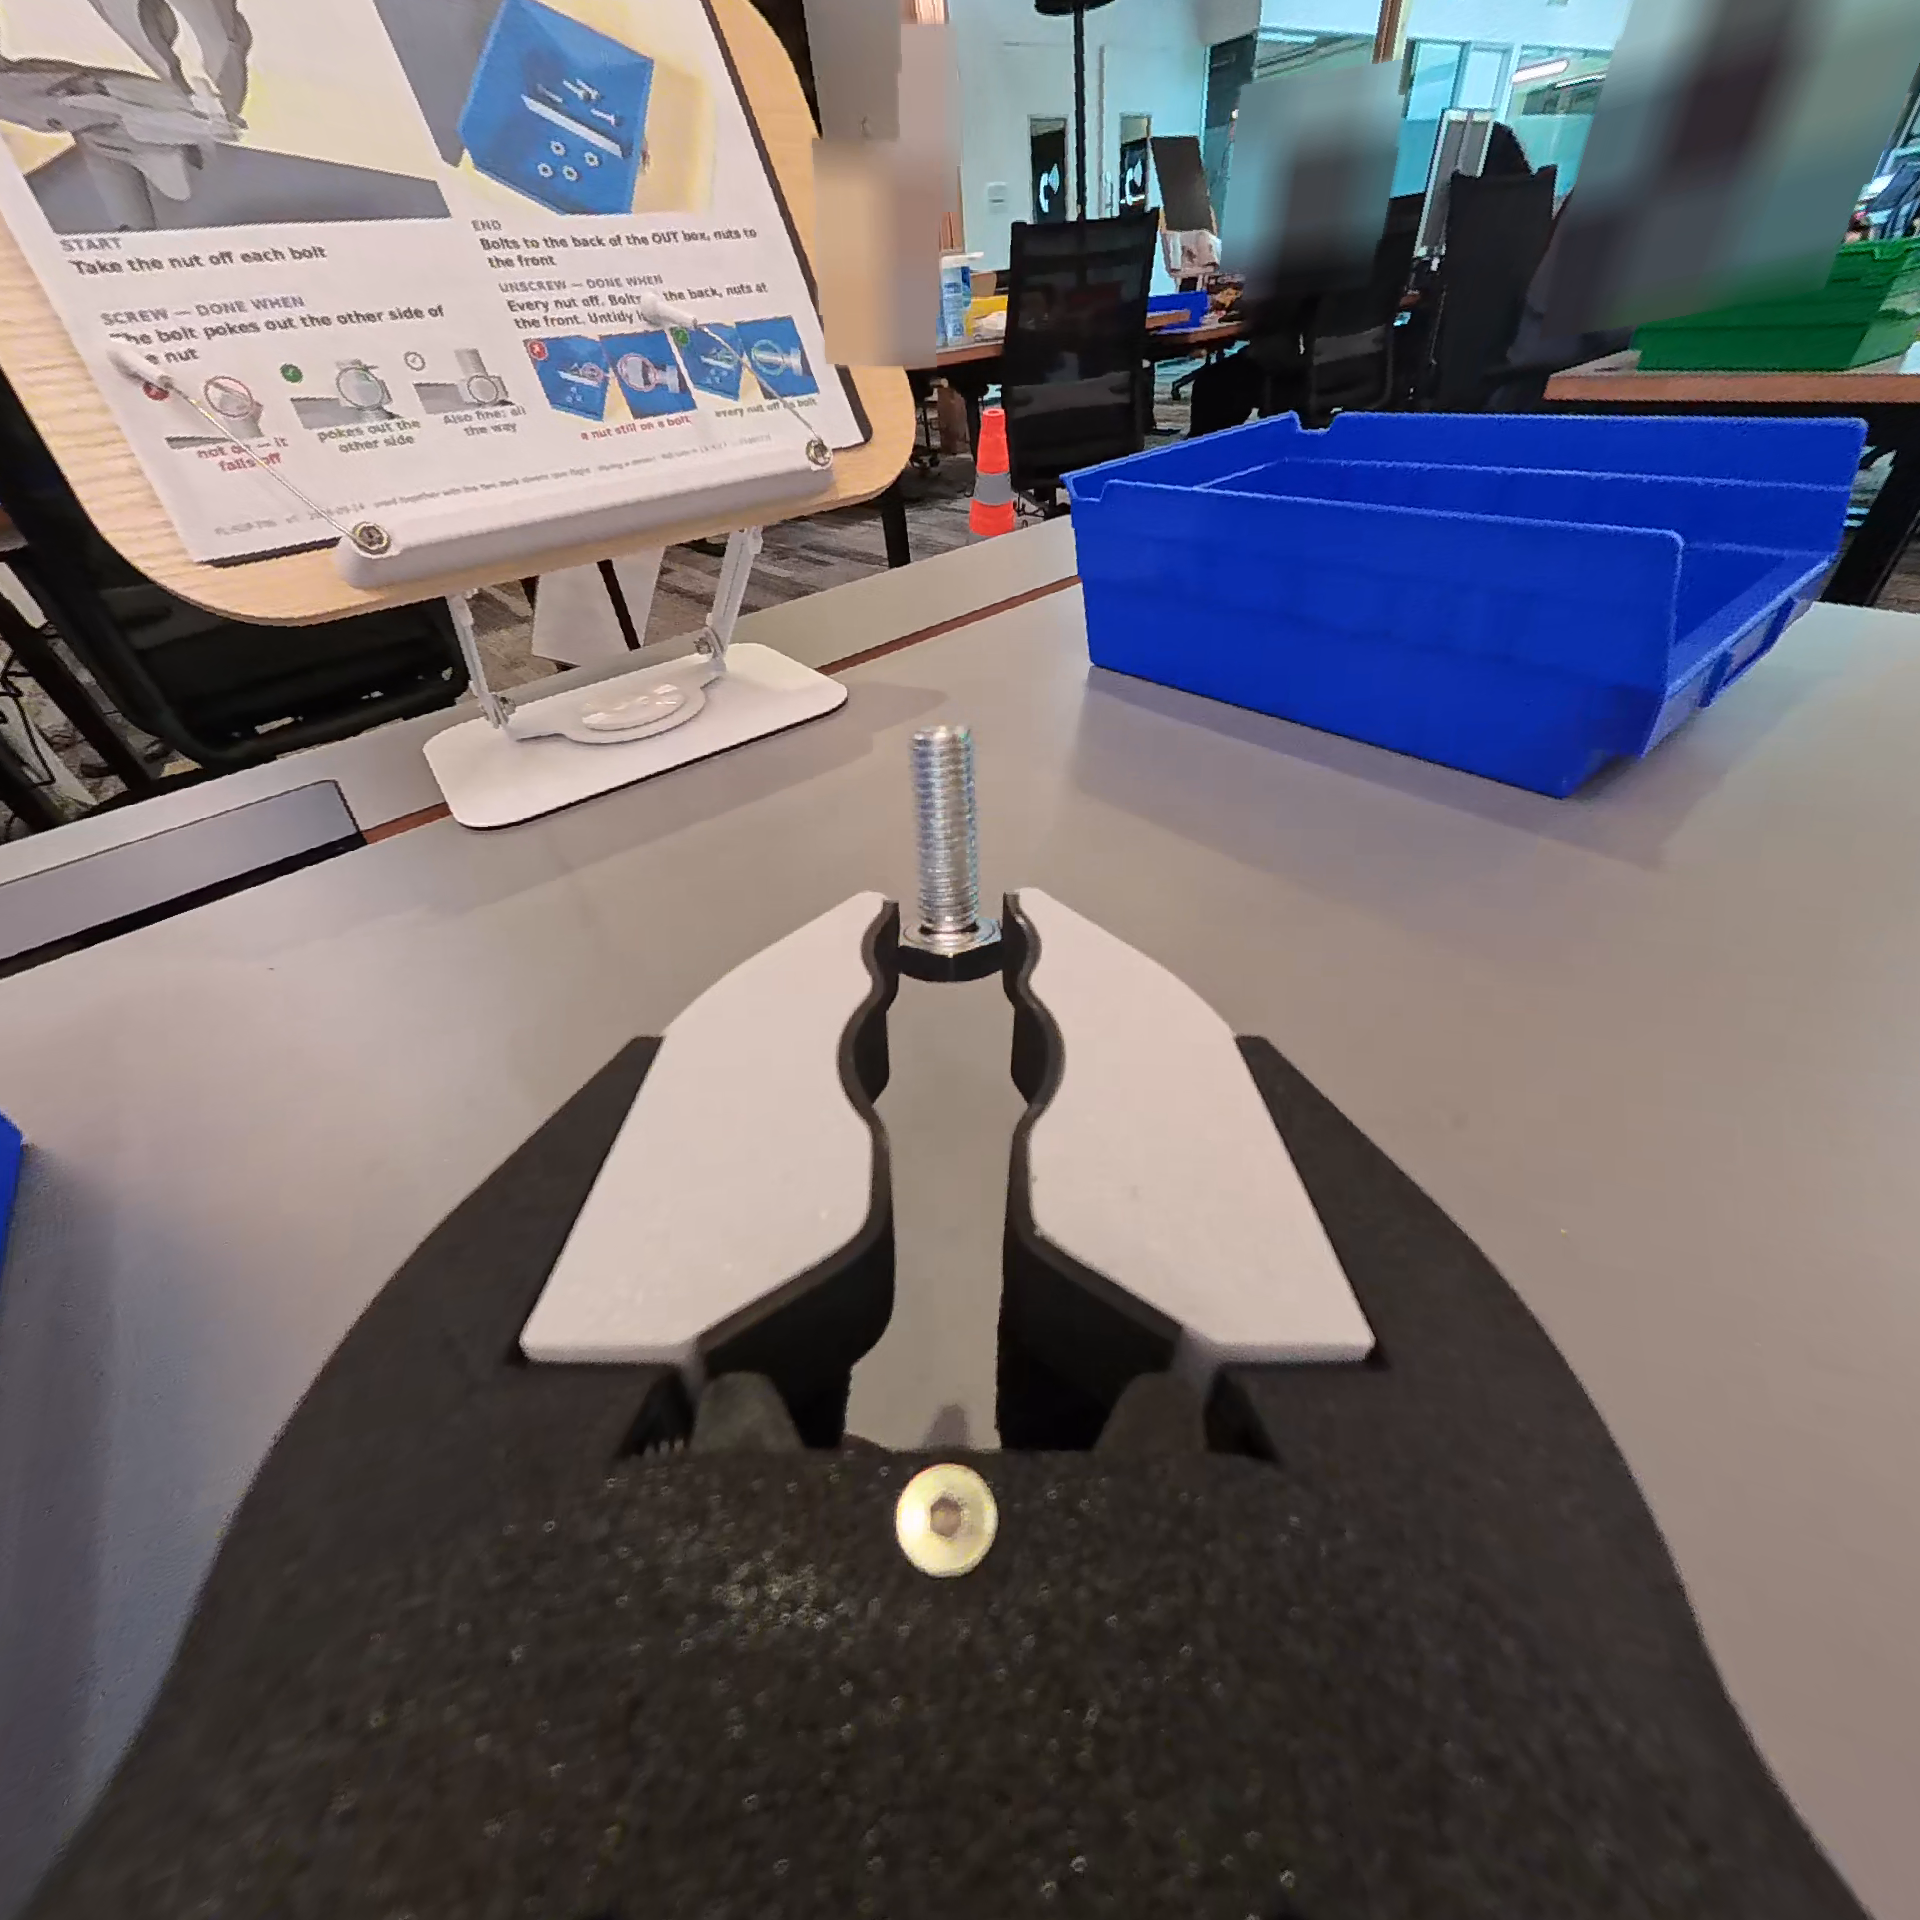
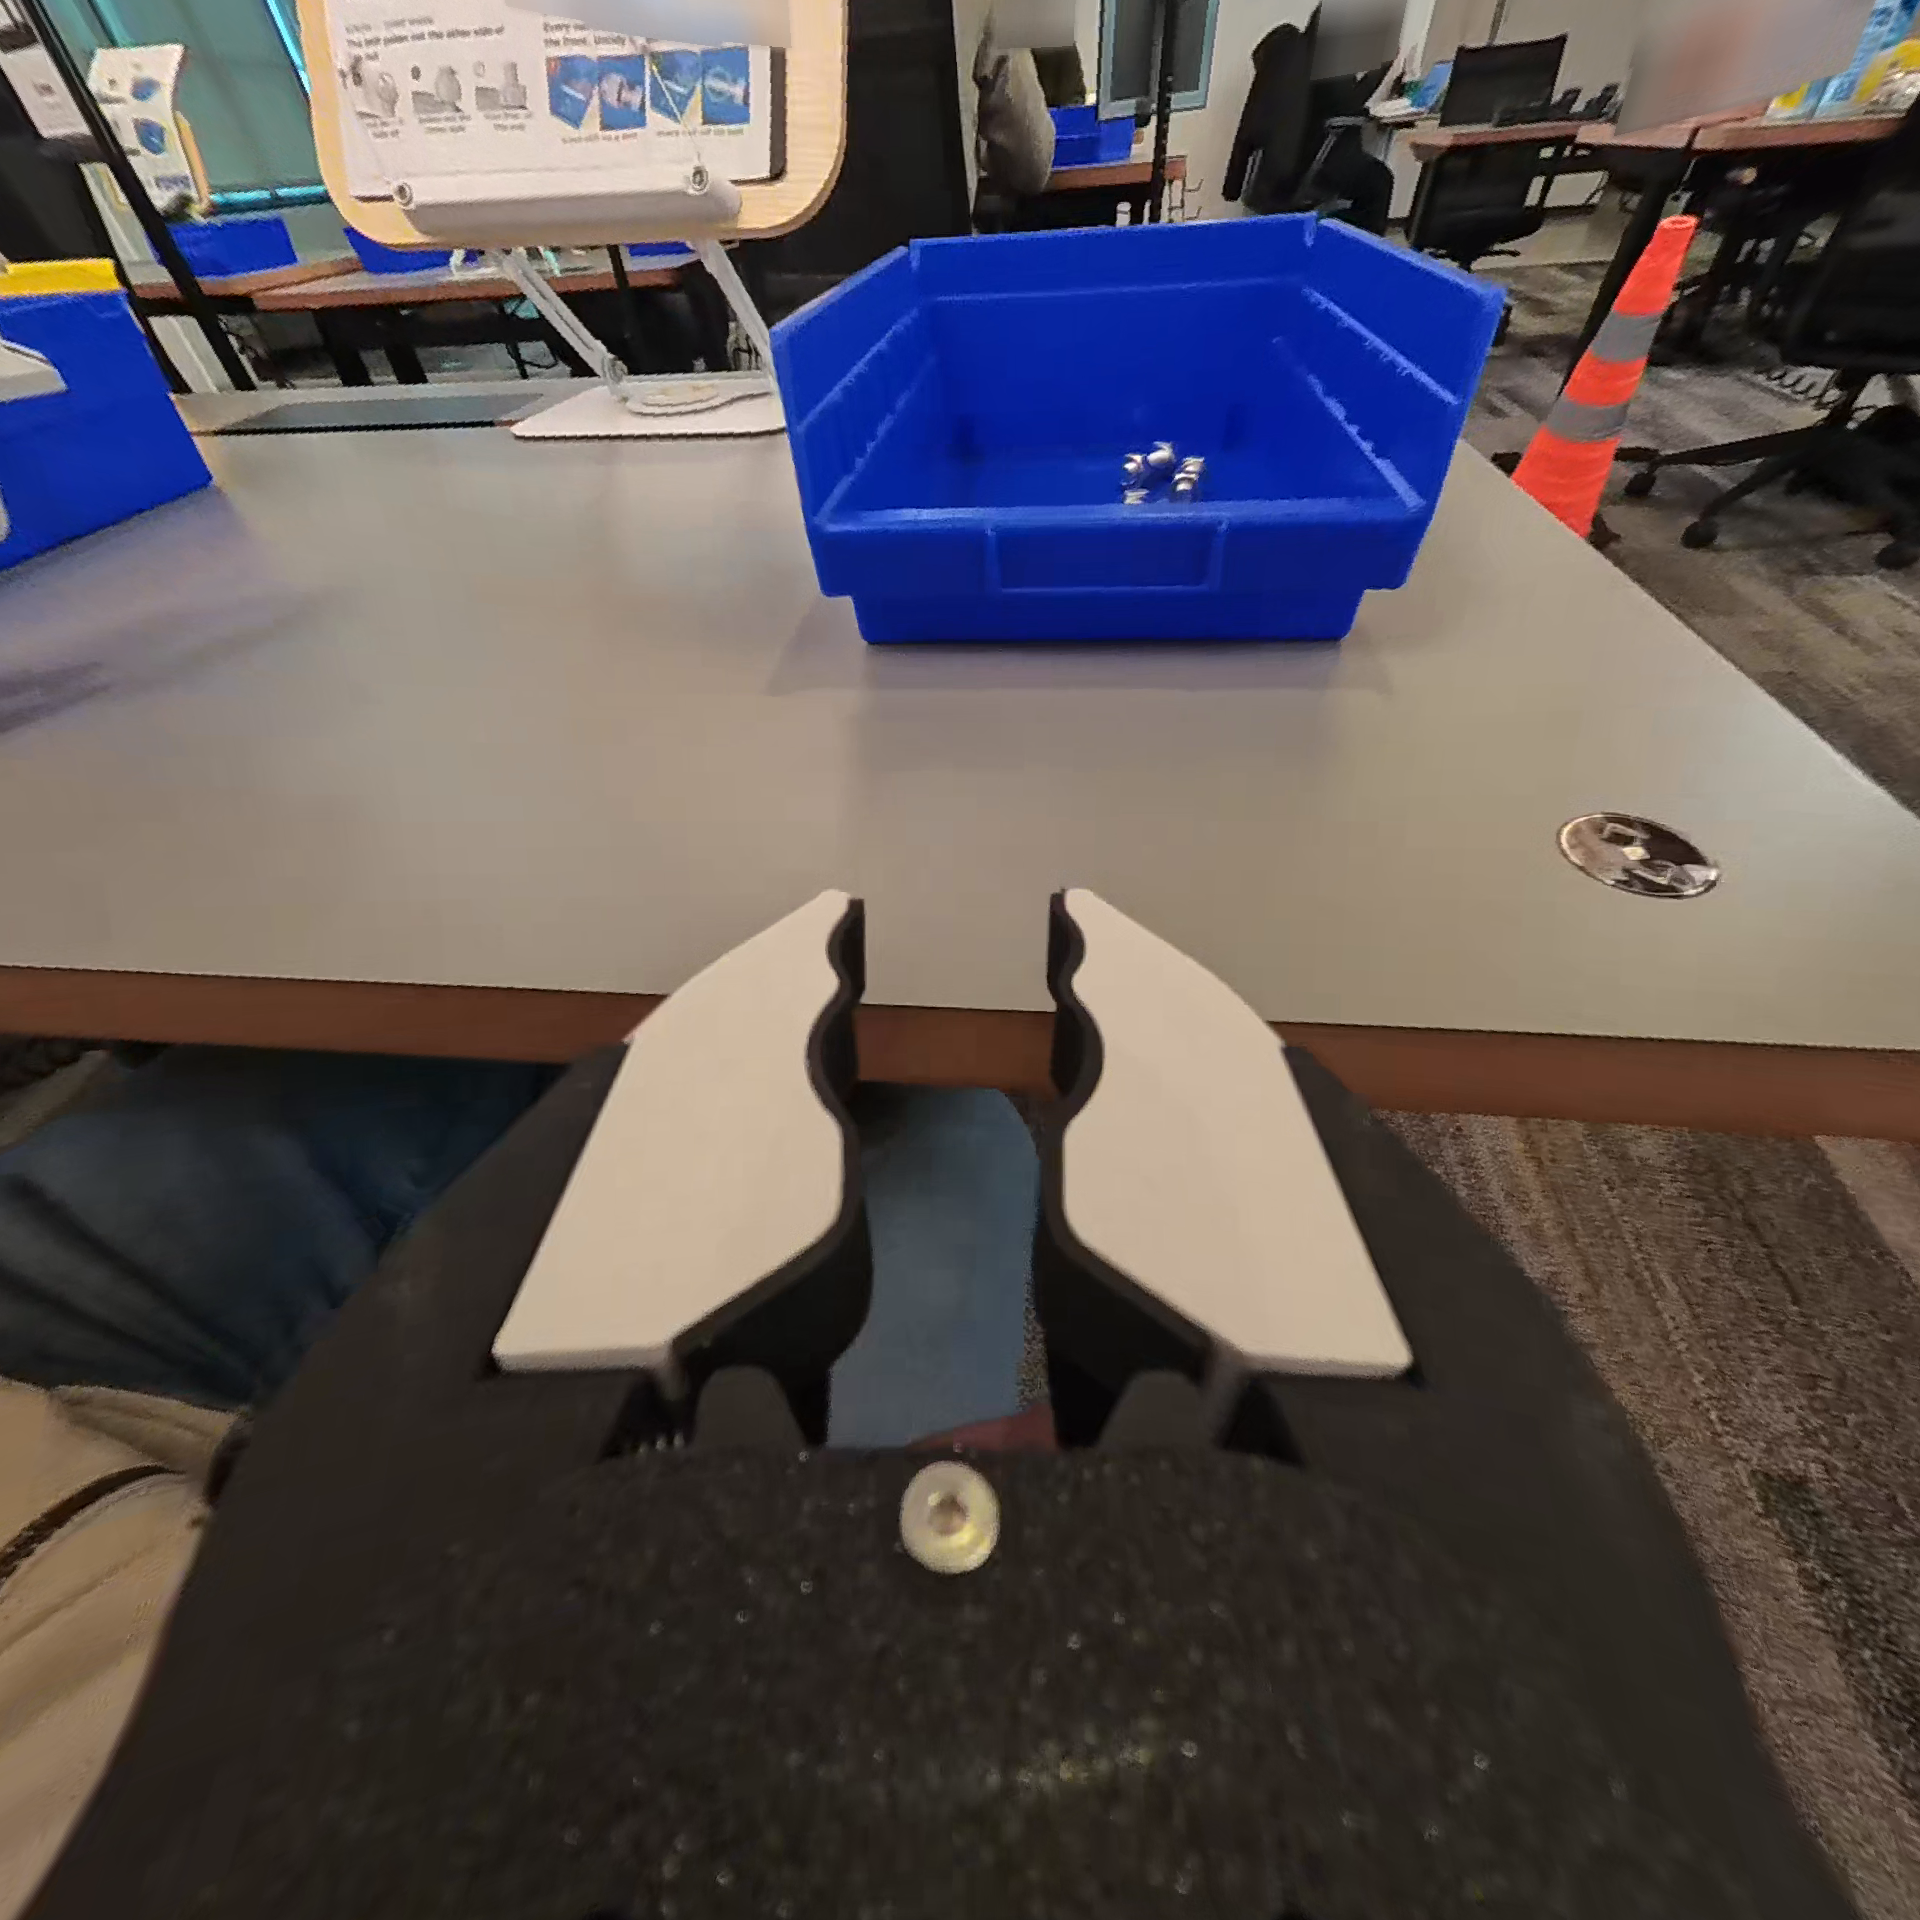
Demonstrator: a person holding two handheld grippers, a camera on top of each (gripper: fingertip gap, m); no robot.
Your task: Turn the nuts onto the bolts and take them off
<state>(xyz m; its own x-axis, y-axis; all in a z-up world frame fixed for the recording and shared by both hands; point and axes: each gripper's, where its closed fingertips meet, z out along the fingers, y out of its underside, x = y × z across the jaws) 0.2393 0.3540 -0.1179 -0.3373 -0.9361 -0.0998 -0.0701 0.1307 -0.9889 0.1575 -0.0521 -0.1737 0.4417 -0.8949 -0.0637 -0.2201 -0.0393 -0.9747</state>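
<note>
My left gripper (image 1: 948,920) is shut on the head of a silver bolt (image 1: 943,826). The bolt's threaded shank points straight ahead from the fingertips, above the grey table, with no nut on it. My right gripper (image 2: 954,914) is open and empty, held at the table's near edge. Straight ahead of it a blue bin (image 2: 1122,582) stands on the table and holds a few small silver bolts and nuts (image 2: 1162,476). The same bin (image 1: 1455,623) shows at the right in the left wrist view.
An instruction sheet on a white stand (image 1: 634,727) stands at the back of the grey table (image 2: 520,779). Another blue bin (image 2: 83,447) is at the far left. A round metal grommet (image 2: 1637,854) is set in the table at right. An orange cone (image 2: 1600,384) stands on the floor beyond. The tips of one gripper are about 40 cm away from the tips of the other. The round metal grommet (image 2: 1637,854) is about 15 cm from my right fingertips and 55 cm from my left.
</note>
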